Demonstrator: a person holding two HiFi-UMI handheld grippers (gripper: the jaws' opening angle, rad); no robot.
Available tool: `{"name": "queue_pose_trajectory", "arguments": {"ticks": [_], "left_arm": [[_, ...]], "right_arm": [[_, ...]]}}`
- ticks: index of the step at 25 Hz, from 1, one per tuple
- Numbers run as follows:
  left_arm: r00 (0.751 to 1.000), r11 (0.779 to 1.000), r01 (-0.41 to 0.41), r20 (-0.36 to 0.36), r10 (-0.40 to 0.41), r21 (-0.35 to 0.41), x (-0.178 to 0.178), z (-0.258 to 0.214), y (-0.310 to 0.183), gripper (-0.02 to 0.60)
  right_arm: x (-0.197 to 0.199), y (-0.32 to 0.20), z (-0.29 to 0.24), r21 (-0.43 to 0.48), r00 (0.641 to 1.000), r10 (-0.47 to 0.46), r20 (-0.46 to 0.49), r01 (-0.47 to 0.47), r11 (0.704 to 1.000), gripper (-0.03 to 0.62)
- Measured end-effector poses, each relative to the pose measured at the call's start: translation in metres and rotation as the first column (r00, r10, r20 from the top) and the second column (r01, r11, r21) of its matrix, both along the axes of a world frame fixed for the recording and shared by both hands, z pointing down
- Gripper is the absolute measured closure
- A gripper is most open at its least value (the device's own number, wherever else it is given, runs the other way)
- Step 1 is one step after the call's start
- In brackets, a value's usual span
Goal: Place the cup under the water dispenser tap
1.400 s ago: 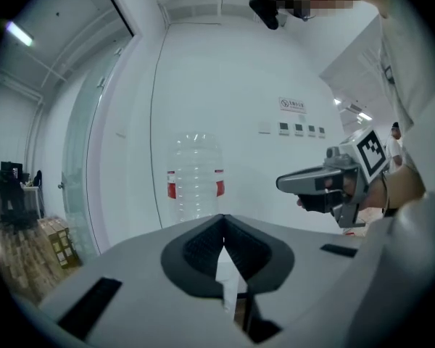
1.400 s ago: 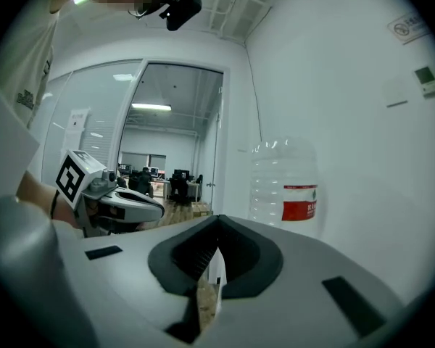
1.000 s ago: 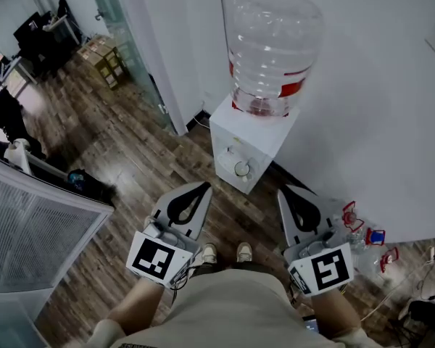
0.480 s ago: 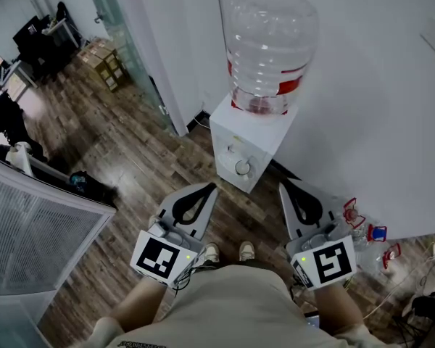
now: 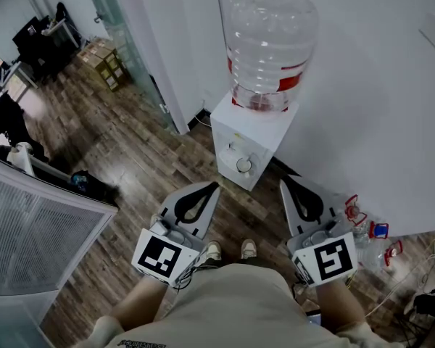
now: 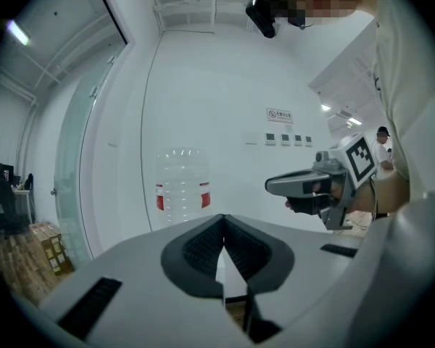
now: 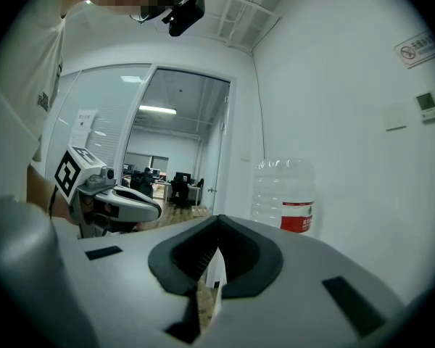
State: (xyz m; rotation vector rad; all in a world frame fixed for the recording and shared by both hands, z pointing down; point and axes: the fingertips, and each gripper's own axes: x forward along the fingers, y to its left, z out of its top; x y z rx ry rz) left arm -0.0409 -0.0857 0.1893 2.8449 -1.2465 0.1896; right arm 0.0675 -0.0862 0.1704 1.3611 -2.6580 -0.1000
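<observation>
The white water dispenser (image 5: 250, 140) stands against the wall with a big clear bottle (image 5: 272, 46) on top. A small round cup rim (image 5: 243, 167) shows on its front face, below the taps; I cannot make out more of it. My left gripper (image 5: 212, 187) and right gripper (image 5: 283, 183) hang side by side in front of the dispenser, short of it and above the wooden floor. Both are shut with nothing between the pads. The left gripper view shows its closed jaws (image 6: 223, 222), the bottle (image 6: 183, 183) and the right gripper (image 6: 315, 187). The right gripper view shows its closed jaws (image 7: 218, 222) and the bottle (image 7: 284, 194).
A glass door (image 5: 127, 42) and cardboard boxes (image 5: 101, 60) are at the far left. A grey mesh panel (image 5: 29, 230) stands at the near left. Red and blue small items (image 5: 370, 230) and cables (image 5: 420, 288) lie by the wall at the right. My shoes (image 5: 228, 251) show below.
</observation>
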Motion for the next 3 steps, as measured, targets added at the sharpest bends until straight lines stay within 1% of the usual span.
{"name": "queue_pose_trajectory", "arguments": {"ticks": [3], "left_arm": [[1.0, 1.0, 0.0, 0.007, 0.0, 0.003, -0.0016, 0.0015, -0.0006, 0.575]], "right_arm": [[0.0005, -0.0011, -0.0011, 0.004, 1.0, 0.0, 0.021, 0.0, 1.0, 0.588]]}}
